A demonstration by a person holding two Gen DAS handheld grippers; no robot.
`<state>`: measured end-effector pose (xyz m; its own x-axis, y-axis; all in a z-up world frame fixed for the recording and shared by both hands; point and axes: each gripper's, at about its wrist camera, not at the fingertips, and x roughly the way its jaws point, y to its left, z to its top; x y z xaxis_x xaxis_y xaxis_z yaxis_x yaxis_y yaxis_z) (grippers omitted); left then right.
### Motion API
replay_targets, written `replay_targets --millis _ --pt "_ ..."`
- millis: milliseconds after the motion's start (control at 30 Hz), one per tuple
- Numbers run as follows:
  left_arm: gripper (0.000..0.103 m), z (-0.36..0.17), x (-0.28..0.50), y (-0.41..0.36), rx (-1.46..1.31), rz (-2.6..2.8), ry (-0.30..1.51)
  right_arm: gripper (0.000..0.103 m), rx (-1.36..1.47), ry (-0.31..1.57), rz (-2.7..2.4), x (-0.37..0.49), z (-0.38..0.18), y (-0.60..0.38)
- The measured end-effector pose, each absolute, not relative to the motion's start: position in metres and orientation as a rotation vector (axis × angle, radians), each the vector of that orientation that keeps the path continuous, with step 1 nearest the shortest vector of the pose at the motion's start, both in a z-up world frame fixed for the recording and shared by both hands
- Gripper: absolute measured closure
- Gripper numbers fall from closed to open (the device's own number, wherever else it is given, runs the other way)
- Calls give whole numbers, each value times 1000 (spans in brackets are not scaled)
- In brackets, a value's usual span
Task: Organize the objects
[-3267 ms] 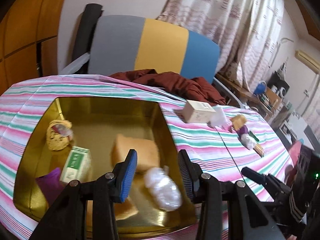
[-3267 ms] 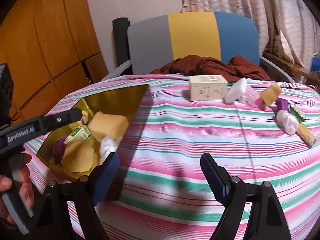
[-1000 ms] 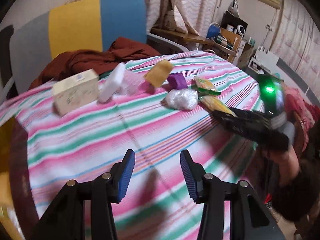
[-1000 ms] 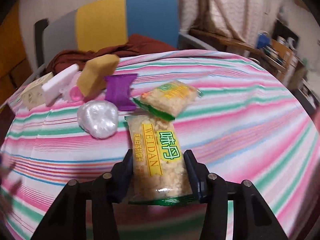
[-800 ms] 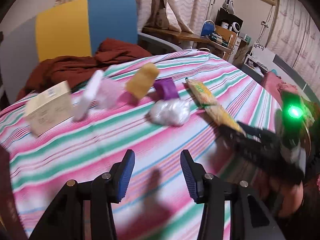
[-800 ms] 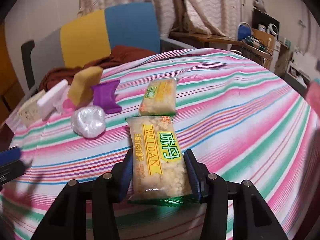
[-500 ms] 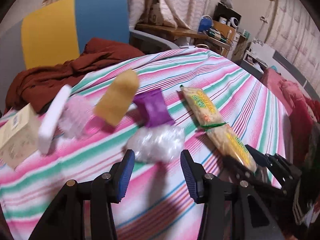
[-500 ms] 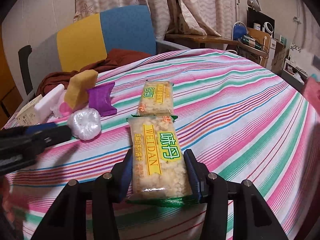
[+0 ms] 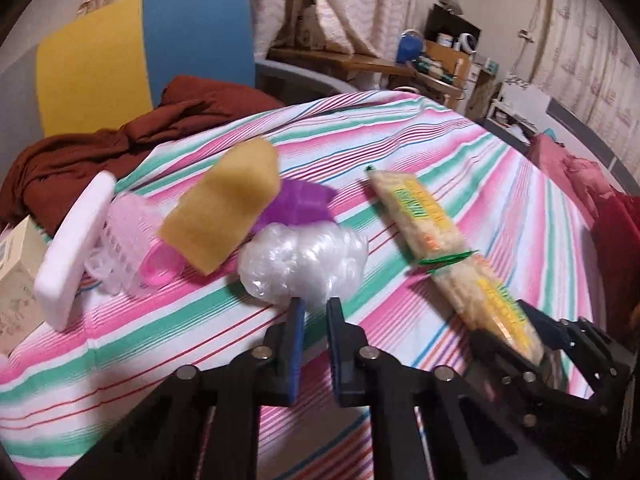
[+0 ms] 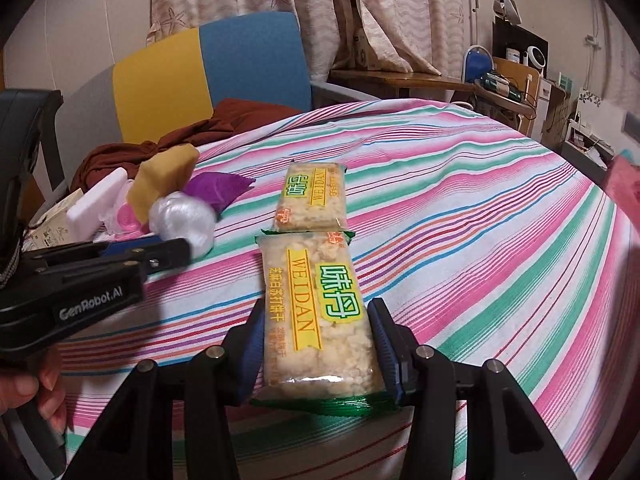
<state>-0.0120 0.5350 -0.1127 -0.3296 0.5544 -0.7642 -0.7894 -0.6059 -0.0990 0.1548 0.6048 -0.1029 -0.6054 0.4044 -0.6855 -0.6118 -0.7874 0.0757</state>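
Observation:
My right gripper (image 10: 318, 320) is shut on a yellow-and-green cracker packet (image 10: 320, 304), also seen in the left wrist view (image 9: 492, 304). A second cracker packet (image 10: 312, 200) lies just beyond it on the striped tablecloth (image 10: 480, 220). My left gripper (image 9: 314, 308) is nearly closed, pinching the near edge of a clear plastic-wrapped ball (image 9: 304, 260); the ball also shows in the right wrist view (image 10: 182, 220). Behind the ball lie a purple packet (image 9: 298, 204), a tan sponge (image 9: 224, 208), a pink brush (image 9: 132, 244) and a white foam block (image 9: 74, 248).
A cardboard box (image 9: 14, 272) sits at the far left edge. A chair with grey, yellow and blue back (image 9: 140, 48) holds a maroon cloth (image 9: 132, 136) behind the table. A cluttered desk (image 9: 420, 68) and red bedding (image 9: 600, 208) stand at the right.
The left gripper swung from the gold tin to the object pile, moved up to the wrapped ball and closed its fingers on it. The right gripper keeps hold of the cracker packet.

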Motion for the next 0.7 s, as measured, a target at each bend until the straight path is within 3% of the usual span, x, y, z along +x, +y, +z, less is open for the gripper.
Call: replay_targets --millis 433,700 --pt "94 -87 27 499 -762 2078 373 54 -893 378 2332 156 -101 604" --pt "96 -82 35 480 -751 2103 353 55 -767 374 2269 175 -89 603"
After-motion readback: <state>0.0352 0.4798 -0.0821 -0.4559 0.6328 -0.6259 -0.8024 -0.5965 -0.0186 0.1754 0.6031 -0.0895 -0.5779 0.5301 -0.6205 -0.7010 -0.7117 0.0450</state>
